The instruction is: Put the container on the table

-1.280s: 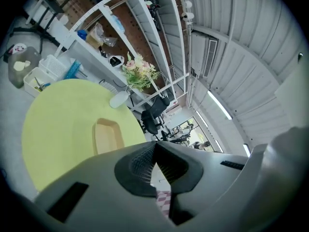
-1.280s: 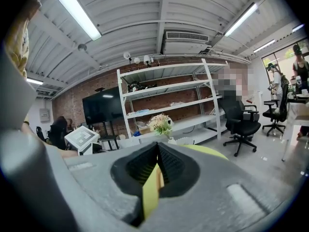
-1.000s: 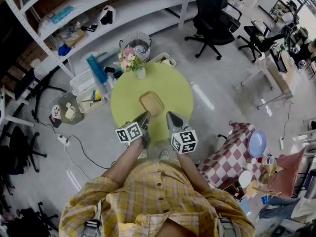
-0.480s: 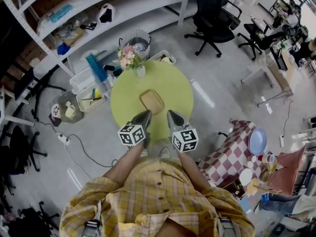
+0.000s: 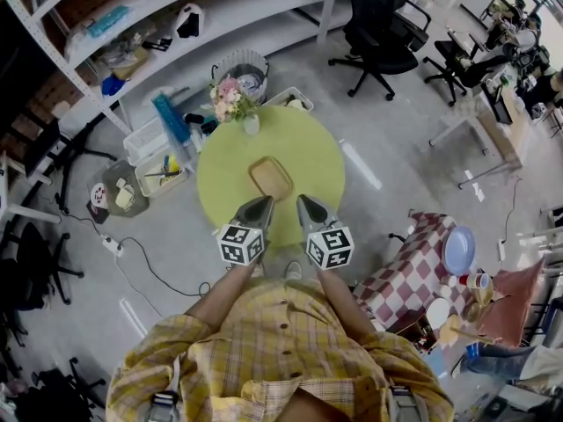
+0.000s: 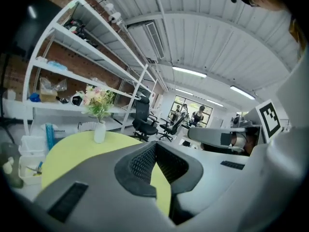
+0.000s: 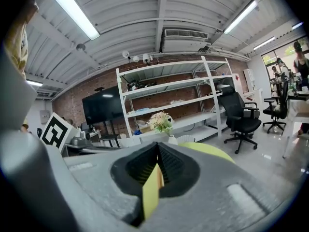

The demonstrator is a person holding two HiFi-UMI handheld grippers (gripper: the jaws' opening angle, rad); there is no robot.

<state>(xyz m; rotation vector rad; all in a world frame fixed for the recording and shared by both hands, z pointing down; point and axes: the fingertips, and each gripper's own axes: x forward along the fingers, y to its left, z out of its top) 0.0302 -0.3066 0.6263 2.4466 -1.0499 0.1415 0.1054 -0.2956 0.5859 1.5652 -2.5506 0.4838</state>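
A shallow tan container lies flat on the round yellow-green table, near its middle. Both grippers hover over the table's near edge, short of the container and not touching it. My left gripper points at the container's near left side with its jaws shut and nothing between them. My right gripper sits just right of it, jaws also shut and empty. In the left gripper view the left gripper has closed jaws, with only table surface beyond. The right gripper view shows the right gripper likewise closed.
A white vase of flowers stands at the table's far edge. Bins and boxes crowd the floor left of the table, below white shelving. A black office chair stands far right; a checkered table with dishes is near right.
My left gripper has shifted slightly to the right, closer to the right one. The container and the right gripper have stayed where they were.
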